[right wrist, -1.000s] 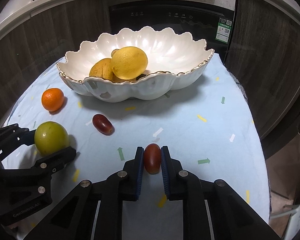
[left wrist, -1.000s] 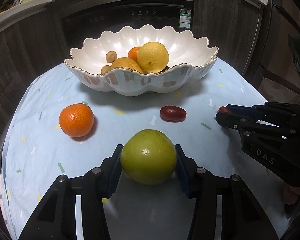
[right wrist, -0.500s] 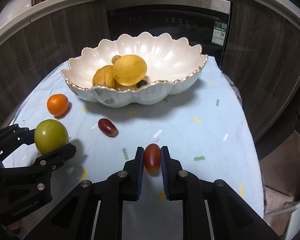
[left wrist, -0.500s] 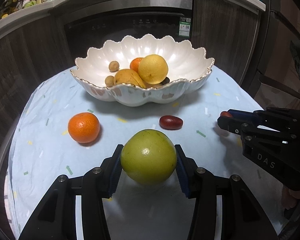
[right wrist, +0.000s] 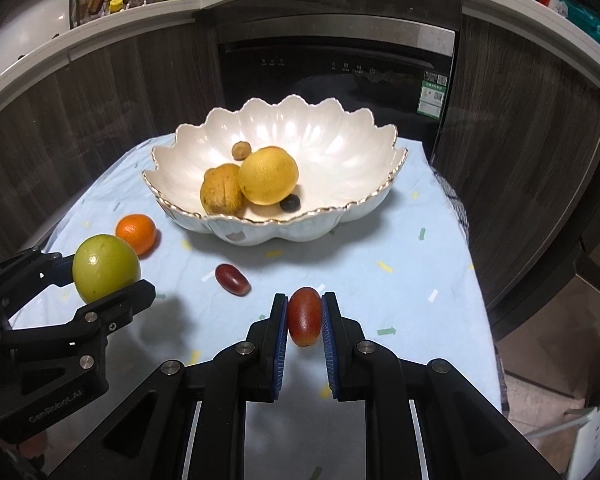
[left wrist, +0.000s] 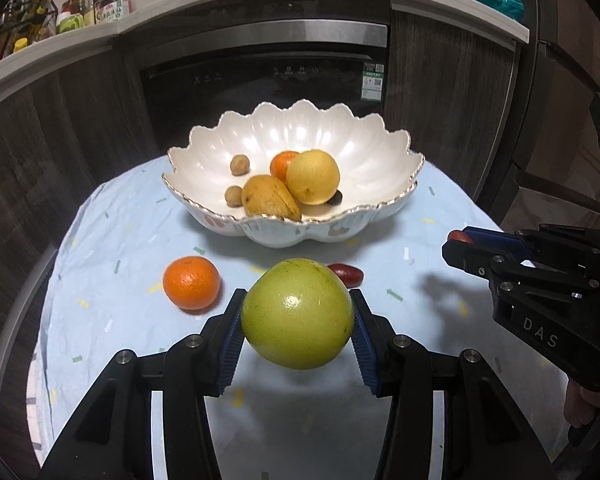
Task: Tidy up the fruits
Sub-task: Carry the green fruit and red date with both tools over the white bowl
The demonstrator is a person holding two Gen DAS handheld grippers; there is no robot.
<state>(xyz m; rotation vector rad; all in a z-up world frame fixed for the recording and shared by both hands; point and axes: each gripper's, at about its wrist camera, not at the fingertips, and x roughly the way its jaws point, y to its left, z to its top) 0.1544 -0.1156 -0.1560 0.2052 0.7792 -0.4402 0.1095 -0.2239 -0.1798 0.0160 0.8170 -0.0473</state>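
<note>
Lettering "DAS" on right claw point(right wrist: 304, 320) gripping red fruit point(right wrist: 304, 316); left claw point(left wrist: 298, 320) clamps green fruit point(left wrist: 298, 318).

My left matte-black plastic gripper point(left wrist: 298, 322) has angular linkage arms, round silver screws at the joints, blue ribbed pads point(left wrist: 230, 344) and white "GeoRobot.AI" lettering on its side. My right black plastic gripper point(right wrist: 304, 318) is built alike, with blue ribbed pads point(right wrist: 279, 354) and white "DAS" lettering. Bare skin point(left wrist: 580, 408) shows beneath it.

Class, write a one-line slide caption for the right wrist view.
Right gripper holds a small red oval fruit before a scalloped white bowl.
</note>
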